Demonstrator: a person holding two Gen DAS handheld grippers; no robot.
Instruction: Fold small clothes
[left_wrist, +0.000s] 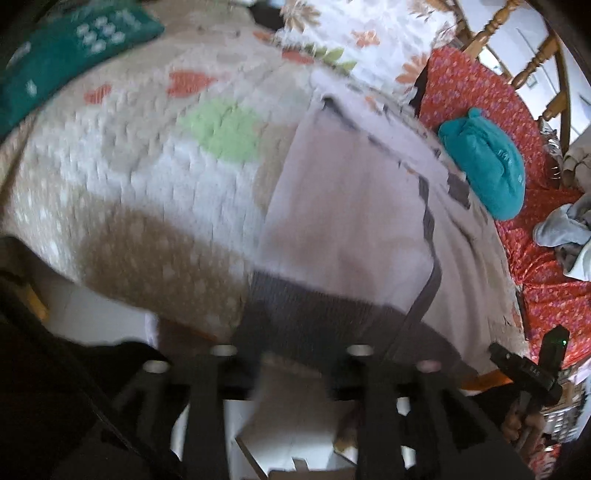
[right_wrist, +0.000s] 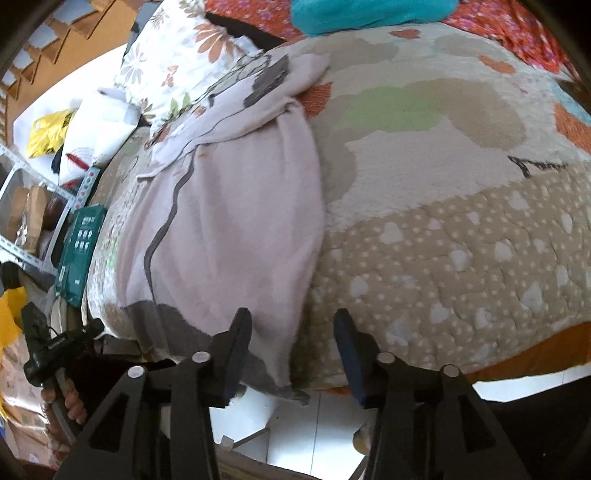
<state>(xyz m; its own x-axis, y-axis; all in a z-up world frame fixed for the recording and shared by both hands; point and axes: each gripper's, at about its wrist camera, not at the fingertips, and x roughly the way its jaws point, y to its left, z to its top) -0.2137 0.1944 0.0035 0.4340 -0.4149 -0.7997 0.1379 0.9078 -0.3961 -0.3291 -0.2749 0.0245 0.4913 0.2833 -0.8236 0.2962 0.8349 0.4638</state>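
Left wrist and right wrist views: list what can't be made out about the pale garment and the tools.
- Left tool: left wrist view, fingertips blurred and lost against the pale garment hem; open or shut unclear.
- Garment's near hem: right wrist view, hangs past the quilt edge between the open right tool fingers; contact unclear.
- Teal bundle: cut off by the top edge.

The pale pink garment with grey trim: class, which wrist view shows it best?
The right wrist view: the pale pink garment lies sharp and nearly whole, hem to crumpled top. The left wrist view shows it blurred, hem half hidden.
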